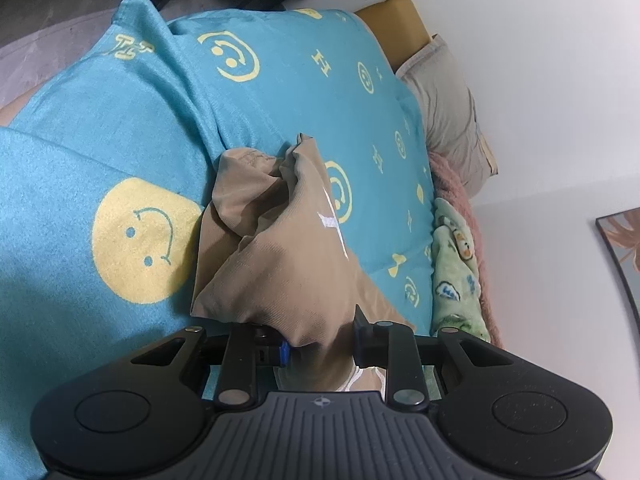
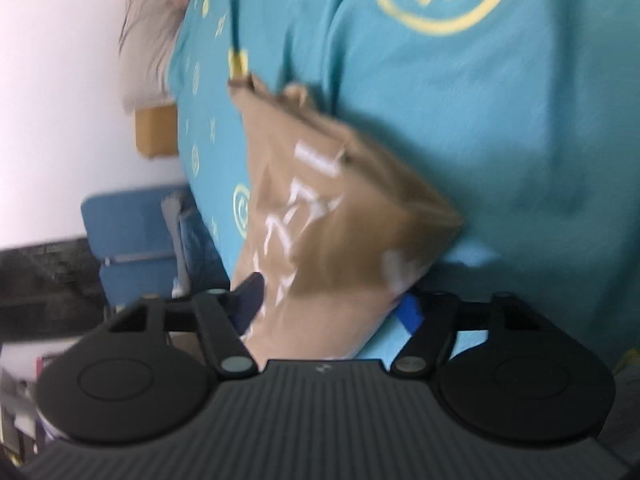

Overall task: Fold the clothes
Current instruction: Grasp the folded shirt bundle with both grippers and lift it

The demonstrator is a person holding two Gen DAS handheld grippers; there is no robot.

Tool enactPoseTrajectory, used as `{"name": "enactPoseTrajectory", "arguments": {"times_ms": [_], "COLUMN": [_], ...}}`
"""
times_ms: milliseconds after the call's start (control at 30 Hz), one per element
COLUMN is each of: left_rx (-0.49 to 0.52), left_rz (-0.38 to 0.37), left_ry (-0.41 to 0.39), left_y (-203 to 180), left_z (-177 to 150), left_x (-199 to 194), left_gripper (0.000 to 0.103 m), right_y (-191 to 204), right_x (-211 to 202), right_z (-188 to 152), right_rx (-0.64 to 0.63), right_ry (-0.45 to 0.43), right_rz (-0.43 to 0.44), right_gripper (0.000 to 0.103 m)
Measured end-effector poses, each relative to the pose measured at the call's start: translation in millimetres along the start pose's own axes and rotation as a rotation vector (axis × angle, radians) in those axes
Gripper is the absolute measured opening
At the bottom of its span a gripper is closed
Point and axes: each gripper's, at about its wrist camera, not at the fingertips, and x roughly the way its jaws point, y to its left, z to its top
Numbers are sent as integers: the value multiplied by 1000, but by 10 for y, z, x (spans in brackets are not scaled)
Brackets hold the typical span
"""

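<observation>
I'm pinching the tan garment (image 1: 280, 248) in my left gripper (image 1: 322, 338), bunched just ahead on the teal blanket (image 1: 100, 128). My right gripper (image 2: 328, 300) is straddling its edge; whether the pads are biting, I cannot tell. A loose right grip risks the fold collapsing.

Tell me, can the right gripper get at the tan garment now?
Probably yes: the tan garment already lies between the right gripper's open fingers, nothing blocking, though the blurred view hides any contact.
</observation>
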Motion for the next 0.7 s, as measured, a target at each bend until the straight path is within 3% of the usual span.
{"name": "enactPoseTrajectory", "arguments": {"times_ms": [100, 200, 333, 433, 533, 700], "left_rx": [33, 99, 87, 99, 165, 295], "left_rz": [-3, -3, -11, -51, -74, -118], "left_ry": [-5, 0, 64, 130, 189, 277], "left_y": [-41, -173, -414, -802, -1256, -2227], "left_z": [21, 9, -33, -134, -312, -717], "left_x": [-16, -51, -100, -177, -261, 123], "left_gripper": [28, 28, 28, 28, 28, 28], "right_y": [66, 138, 265, 377, 441, 653], "right_x": [-44, -123, -457, -894, -1385, -2053], "right_z": [-32, -72, -110, -142, 1, 547], "right_rx": [-64, -121, -177, -203, -204, -218], "right_ry": [-26, -54, -118, -145, -153, -250], "right_rz": [-25, -12, 25, 68, 90, 108], "right_gripper": [31, 21, 18, 18, 18, 18]}}
